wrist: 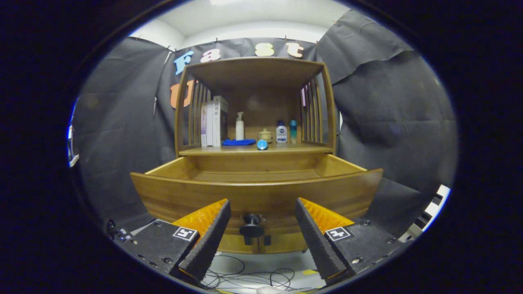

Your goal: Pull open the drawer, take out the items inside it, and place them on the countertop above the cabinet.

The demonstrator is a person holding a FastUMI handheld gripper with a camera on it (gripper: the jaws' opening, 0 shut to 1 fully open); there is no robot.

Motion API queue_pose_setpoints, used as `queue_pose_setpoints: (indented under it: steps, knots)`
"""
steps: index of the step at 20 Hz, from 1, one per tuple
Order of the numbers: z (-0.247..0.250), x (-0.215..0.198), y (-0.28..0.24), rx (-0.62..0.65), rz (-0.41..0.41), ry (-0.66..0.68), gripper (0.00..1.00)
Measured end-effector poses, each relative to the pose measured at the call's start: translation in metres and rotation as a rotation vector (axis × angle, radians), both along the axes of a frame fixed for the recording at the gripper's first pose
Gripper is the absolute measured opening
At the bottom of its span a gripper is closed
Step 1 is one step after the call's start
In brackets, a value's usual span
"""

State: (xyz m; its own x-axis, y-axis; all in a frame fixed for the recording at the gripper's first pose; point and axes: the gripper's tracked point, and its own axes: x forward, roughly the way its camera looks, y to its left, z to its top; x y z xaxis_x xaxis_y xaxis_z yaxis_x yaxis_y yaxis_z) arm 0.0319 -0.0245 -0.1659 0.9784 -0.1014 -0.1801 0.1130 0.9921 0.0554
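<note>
The wooden cabinet (pixel 253 106) stands against the booth wall, and its drawer (pixel 257 192) is pulled out toward the claw (pixel 261 210), the curved front just beyond the fingertips. The desk (pixel 286 149) above the drawer carries books (pixel 214 121), a blue cloth (pixel 238 142), and small bottles (pixel 281 131). The claw is open and holds nothing, with the drawer's dark knob (pixel 251 230) between its fingers.

The wooden drawer (pixel 256 192) stands pulled open, its dark knob (pixel 251 229) at the near front; its visible floor shows bare.
</note>
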Motion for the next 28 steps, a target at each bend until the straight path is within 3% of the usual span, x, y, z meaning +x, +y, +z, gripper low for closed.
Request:
queue_pose_setpoints:
  steps: [6, 7, 20, 28]
  knots:
    - [-0.031, 0.035, -0.006, -0.004, -0.035, 0.075, 0.99]
    - [-0.032, 0.04, 0.002, 0.029, 0.004, 0.08, 0.99]
    - [-0.03, 0.073, 0.003, 0.059, 0.037, 0.055, 0.99]
    - [-0.023, 0.148, -0.001, 0.067, 0.012, 0.035, 0.98]
